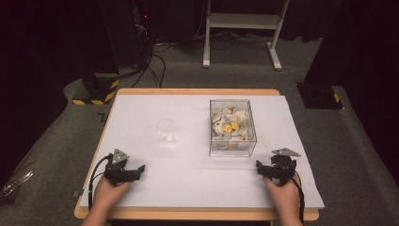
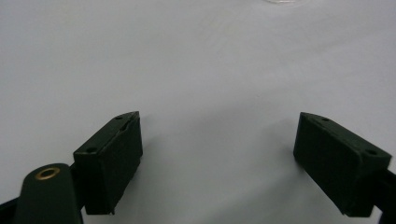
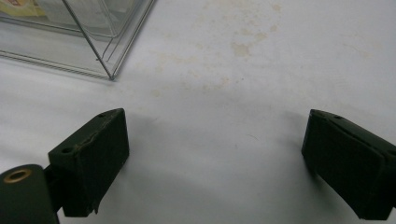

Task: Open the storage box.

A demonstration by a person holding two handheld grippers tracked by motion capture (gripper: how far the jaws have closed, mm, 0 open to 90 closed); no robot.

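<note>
A clear plastic box [image 1: 233, 128] stands on the right half of the white table [image 1: 188, 179], toward the far side. It holds a heap of small white packets with 2 or 3 yellow ones [image 1: 230, 126] near the top; what is printed on them is too small to read. In the right gripper view one near corner of the box [image 3: 93, 42] enters at the upper left, its clear walls meeting at a thin edge on the table surface, which is faintly stained [image 3: 240, 49] beside it.

Left of the box and well apart from it, a small clear cup [image 1: 166, 132] stands upright. A sliver of its base [image 2: 282, 2] just reaches the top edge of the left gripper view.

The right gripper [image 1: 266, 169] rests low at the near right of the table, near the box's front corner but not touching it, held by the person's right hand [image 1: 284, 193]. Its 2 black jaws are spread wide, with only bare table between them, as the right gripper view [image 3: 215, 158] shows.

The left gripper [image 1: 136, 170] sits at the near left, held by the left hand [image 1: 107, 193], with the cup farther out and a little to its right. Its jaws too are spread wide [image 2: 217, 158], gripping nothing, over plain white surface.

A black cable [image 1: 94, 176] loops from the left gripper toward the table's near edge. Beyond the table lie grey floor [image 1: 188, 70], a white stand base [image 1: 240, 28] and a black-and-yellow striped block [image 1: 96, 92].
</note>
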